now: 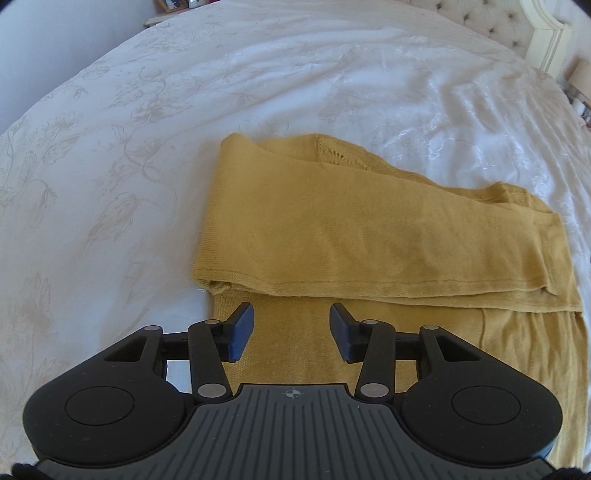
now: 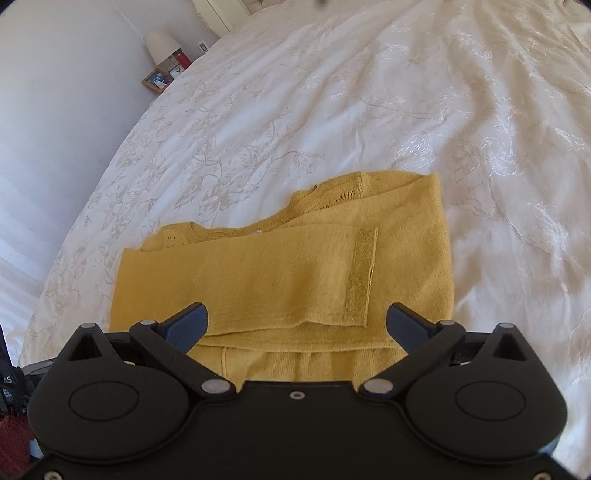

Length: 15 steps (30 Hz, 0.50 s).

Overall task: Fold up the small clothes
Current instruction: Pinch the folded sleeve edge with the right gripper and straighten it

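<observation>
Left wrist view: my left gripper (image 1: 291,332) is spread, nothing between its blue pads (image 1: 242,332), poised over the near edge of the yellow sweater (image 1: 369,236). The sweater lies partly folded on the white bedspread (image 1: 147,129), a sleeve laid across the body. Only this view shows the tufted headboard (image 1: 491,22) at far right.

Right wrist view: my right gripper (image 2: 297,325) is spread wider, empty, fingers either side of the sweater (image 2: 258,273) near its bottom edge. Only here do I see the ribbed cuff (image 2: 362,273) of the folded sleeve, plus a lamp (image 2: 160,46) and framed photo (image 2: 157,79) beside the bedspread (image 2: 369,92).
</observation>
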Tool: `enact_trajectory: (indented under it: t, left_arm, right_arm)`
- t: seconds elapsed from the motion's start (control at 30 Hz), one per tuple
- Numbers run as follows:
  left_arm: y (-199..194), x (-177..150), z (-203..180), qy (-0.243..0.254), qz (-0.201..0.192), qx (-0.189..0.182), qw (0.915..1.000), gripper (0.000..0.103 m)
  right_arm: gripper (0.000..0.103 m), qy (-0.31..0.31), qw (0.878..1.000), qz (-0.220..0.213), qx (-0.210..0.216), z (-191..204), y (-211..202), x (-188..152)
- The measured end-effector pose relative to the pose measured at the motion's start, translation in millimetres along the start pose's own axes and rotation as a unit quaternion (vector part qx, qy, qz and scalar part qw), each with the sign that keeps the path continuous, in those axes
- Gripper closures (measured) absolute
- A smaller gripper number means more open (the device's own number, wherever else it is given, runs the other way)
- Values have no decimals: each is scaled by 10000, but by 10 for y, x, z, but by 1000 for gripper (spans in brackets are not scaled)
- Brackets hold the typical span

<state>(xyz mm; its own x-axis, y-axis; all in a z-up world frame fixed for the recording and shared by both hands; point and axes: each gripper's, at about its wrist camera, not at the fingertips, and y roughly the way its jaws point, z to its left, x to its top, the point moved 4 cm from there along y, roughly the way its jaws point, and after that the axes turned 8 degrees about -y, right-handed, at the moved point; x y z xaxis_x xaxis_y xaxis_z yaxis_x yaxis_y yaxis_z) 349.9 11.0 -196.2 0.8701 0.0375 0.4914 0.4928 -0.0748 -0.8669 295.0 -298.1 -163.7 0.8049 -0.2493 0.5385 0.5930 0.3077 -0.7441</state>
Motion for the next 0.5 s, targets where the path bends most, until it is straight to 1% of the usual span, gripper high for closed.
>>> enact_trajectory:
  t: [0.13, 0.2, 0.23, 0.27, 0.3, 0.37, 0.4, 0.43, 0.47, 0.5]
  left_arm:
    - [192, -69, 138, -157, 276, 141, 9994, 59]
    - [280, -115, 208, -344, 413, 73, 9985, 57]
    - [300, -132, 228, -400, 403, 23, 9984, 56]
    - [314, -140, 232, -399, 387, 5, 9985, 54]
    - [327, -145, 223, -367, 387, -8, 9986, 53]
    - [348, -157, 186, -254, 396, -63, 9989, 42]
    - [361, -169, 166, -197, 405, -93, 9989, 39]
    - [369, -175, 148, -157, 413, -113, 9990, 33]
    - [376, -186, 128, -122, 419, -125, 9990, 29]
    - [382, -191, 117, -105, 421, -125, 9990, 28]
  right_arm:
    - [1, 30, 9998, 164, 69, -85, 204, 89]
    - [1, 121, 9995, 262, 119, -143, 313, 117]
    - [3, 190, 9992, 314, 136, -173, 363, 125]
    - [9, 264, 9989, 356, 141, -204, 405, 131]
    - [11, 345, 9985, 400, 148, -236, 451, 135]
    - [22, 502, 9974, 492, 131, -308, 531, 135]
    - [25, 551, 9970, 529, 127, -333, 566, 132]
    - [30, 588, 9966, 560, 113, -356, 593, 128]
    - [35, 643, 9961, 592, 106, -383, 623, 125]
    - [37, 691, 9957, 599, 128, -401, 639, 124]
